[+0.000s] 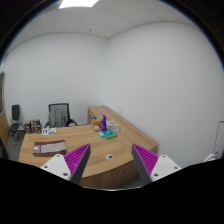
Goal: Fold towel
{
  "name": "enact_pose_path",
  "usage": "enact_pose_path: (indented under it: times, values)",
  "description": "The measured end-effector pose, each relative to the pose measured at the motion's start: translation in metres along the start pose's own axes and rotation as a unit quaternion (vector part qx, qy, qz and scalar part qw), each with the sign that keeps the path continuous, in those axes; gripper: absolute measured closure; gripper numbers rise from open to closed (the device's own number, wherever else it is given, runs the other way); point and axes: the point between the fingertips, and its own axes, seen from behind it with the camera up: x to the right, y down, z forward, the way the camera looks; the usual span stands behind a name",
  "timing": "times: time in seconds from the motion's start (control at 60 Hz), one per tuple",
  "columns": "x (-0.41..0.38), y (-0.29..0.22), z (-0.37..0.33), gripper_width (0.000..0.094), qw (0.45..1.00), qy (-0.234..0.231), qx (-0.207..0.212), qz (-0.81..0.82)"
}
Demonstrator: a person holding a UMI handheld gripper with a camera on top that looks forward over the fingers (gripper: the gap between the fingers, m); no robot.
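My gripper (112, 160) is held high and well back from a wooden desk (100, 148), its two fingers with purple pads (76, 158) spread wide apart with nothing between them. Beyond the fingers, a folded grey-white towel (48, 148) lies on the desk's left part. Toward the desk's far right end stand a purple bottle (103, 123) and a teal object (108, 131). The gripper touches nothing.
A black office chair (60, 114) stands behind the desk, with another chair (16, 118) and a dark stand at the far left. White walls surround the room. A small dark cable hole (109, 149) sits in the desk's near edge. A white object (213, 157) is at the right.
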Motion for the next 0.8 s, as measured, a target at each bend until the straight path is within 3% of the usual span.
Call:
enact_pose_path:
  times: [0.183,0.433,0.6,0.8]
  values:
    - [-0.004,0.032,0.017,0.0076,1.000,0.001,-0.031,-0.001]
    - [-0.069,0.162,0.064,0.0074,0.990,-0.024,-0.137,-0.033]
    - [-0.184,0.248,0.089,0.0075,0.973,-0.094,-0.202,-0.065]
    - [-0.378,0.276,0.124,0.0070,0.955,-0.203,-0.202,-0.080]
